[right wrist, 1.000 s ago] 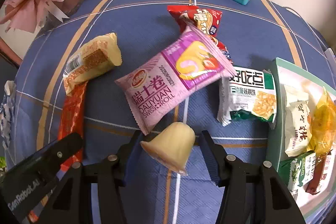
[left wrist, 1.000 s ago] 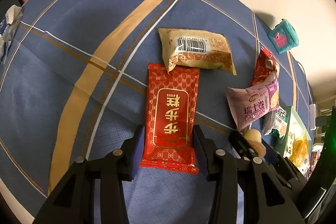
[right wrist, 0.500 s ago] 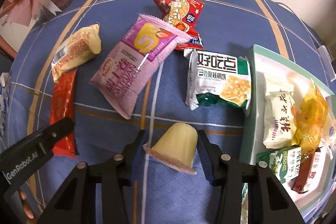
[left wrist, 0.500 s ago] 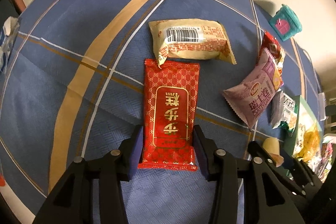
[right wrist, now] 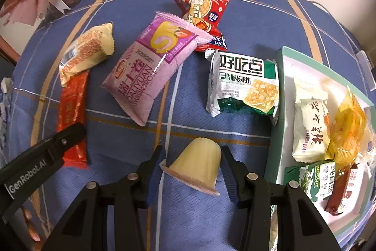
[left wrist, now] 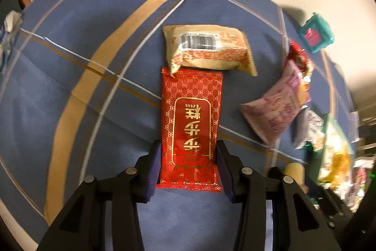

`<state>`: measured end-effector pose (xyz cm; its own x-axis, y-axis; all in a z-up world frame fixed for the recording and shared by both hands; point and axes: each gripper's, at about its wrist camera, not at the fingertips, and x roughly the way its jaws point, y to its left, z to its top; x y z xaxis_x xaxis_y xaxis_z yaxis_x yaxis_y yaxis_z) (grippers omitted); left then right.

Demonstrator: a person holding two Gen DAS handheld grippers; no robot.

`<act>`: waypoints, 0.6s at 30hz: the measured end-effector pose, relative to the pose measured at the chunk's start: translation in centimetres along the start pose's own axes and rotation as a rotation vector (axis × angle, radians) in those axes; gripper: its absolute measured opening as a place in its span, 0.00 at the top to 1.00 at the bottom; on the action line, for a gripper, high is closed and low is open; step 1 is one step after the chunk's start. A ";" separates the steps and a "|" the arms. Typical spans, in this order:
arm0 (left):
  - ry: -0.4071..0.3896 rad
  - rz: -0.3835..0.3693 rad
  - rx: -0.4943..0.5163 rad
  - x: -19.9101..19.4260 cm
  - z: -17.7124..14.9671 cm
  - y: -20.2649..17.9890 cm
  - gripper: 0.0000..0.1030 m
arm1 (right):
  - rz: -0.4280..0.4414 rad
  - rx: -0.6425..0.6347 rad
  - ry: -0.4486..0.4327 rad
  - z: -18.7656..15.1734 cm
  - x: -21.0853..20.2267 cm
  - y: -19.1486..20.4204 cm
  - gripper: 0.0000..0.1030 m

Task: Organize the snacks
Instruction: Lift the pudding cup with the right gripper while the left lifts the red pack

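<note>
Left hand-held gripper (left wrist: 188, 171): clamped on the red packet (left wrist: 191, 124), flat on the bench (left wrist: 70, 58).
Right hand-held gripper (right wrist: 192, 168): clamped on the jelly cup (right wrist: 198, 164).
Around: beige packet (left wrist: 206, 48) touches the red packet's far end; tray (right wrist: 279, 109) just right of the cup.
Change: the pink packet (right wrist: 152, 72) now lies farther from the cup.

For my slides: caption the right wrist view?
Right gripper fingers flank a jelly cup beside a tray of snacks.

In the right wrist view a jelly cup (right wrist: 197, 166) lies at lower centre on the counter (right wrist: 246, 22). A tray (right wrist: 279, 77) of snacks sits at right, a cracker pack (right wrist: 244, 86) just left of it.
</note>
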<state>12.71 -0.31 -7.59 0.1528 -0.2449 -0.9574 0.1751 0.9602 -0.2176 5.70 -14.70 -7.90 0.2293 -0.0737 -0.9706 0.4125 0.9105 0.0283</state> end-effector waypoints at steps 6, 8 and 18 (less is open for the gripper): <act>-0.017 -0.028 0.008 -1.4 -0.4 -0.5 0.55 | 0.039 0.009 -0.014 0.3 -1.8 -0.4 0.67; -0.024 -0.034 0.010 -1.8 -0.6 -0.7 0.55 | 0.047 0.010 -0.022 0.4 -2.4 -0.5 0.67; -0.076 -0.049 0.022 -4.3 -0.3 -1.5 0.55 | 0.066 0.012 -0.012 0.3 -3.2 -1.2 0.71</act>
<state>11.46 -0.64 -3.21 0.2164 -0.3018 -0.9285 0.2052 0.9439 -0.2589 4.76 -15.70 -4.71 0.2675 -0.0184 -0.9634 0.4066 0.9086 0.0955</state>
